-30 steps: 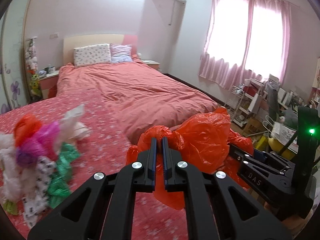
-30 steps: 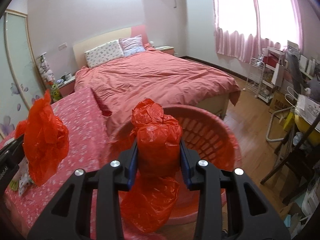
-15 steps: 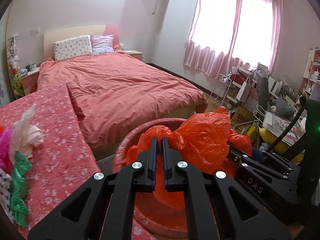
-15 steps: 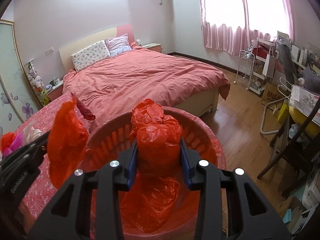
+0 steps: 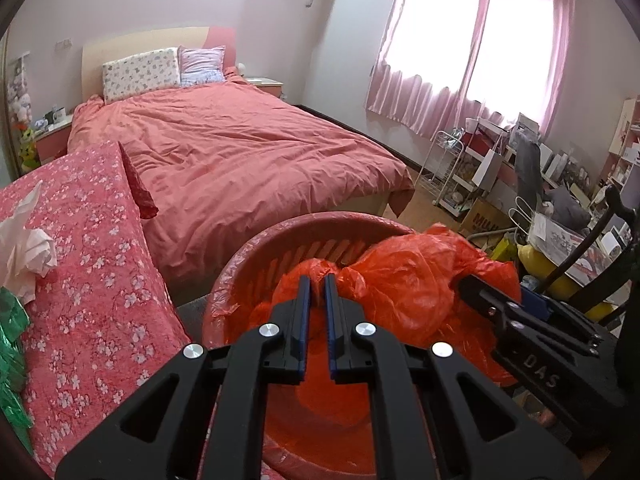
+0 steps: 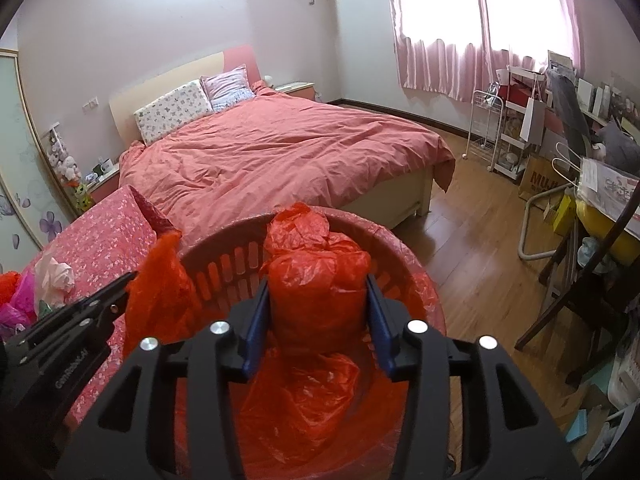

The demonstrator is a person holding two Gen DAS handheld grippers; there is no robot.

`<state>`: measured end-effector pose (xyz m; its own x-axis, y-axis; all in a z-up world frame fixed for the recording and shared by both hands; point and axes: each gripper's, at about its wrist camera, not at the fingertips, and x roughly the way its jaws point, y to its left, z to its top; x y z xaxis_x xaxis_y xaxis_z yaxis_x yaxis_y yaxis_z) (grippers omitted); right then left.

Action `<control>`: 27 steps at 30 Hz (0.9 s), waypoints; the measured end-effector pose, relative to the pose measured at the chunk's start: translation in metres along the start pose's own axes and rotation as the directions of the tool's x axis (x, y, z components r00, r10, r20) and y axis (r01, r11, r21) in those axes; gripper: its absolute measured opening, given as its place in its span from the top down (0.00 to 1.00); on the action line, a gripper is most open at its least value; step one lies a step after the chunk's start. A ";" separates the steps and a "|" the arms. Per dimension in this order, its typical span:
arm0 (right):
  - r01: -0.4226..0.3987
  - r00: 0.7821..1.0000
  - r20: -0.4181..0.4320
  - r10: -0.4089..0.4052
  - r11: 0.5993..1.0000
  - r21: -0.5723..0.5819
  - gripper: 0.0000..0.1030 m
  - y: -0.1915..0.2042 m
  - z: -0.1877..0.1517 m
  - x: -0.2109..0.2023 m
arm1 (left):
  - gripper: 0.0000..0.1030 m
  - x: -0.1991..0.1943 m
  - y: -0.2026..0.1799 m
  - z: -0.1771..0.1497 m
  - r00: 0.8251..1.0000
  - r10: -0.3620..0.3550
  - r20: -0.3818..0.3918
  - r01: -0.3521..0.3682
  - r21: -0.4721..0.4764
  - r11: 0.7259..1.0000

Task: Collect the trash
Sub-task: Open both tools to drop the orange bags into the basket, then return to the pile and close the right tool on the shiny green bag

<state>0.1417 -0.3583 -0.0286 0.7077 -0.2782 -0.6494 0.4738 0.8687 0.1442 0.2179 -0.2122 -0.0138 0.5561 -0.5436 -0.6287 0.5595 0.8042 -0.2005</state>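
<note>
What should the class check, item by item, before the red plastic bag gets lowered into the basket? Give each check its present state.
1. Left gripper pinches the red plastic bag: ok, jaws nearly closed on a fold.
2. Right gripper clamps the bag's bunched part: ok, film squeezed between both pads.
3. Bag sits above the red basket: ok, the rim rings it in both views.
4. Bag's lower end inside the basket: ok, it hangs within the wall.
5. Basket's bottom free of other things: cannot tell, the bag hides it.
6. Remaining crumpled bags on the floral cover: not ok, still uncollected.
</note>
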 end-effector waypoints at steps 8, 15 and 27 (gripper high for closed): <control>0.005 1.000 0.010 -0.005 1.000 0.007 0.46 -0.001 -0.001 -0.006 | 0.85 0.000 0.006 0.000 1.000 -0.003 -0.015 0.003 -0.021 1.000; 0.013 1.000 0.013 -0.013 1.000 0.006 0.45 -0.002 -0.003 -0.011 | 0.76 -0.008 0.005 0.000 1.000 0.002 -0.004 -0.002 -0.015 1.000; -0.032 0.999 0.038 0.036 0.996 -0.089 0.42 0.050 -0.009 -0.038 | 0.55 -0.075 0.063 -0.021 0.982 0.180 0.055 -0.179 -0.031 0.983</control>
<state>0.1333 -0.3004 -0.0037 0.7435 -0.2624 -0.6151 0.4023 0.9102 0.0981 0.1985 -0.1156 0.0045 0.6807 -0.4019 -0.6125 0.4319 0.8955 -0.1077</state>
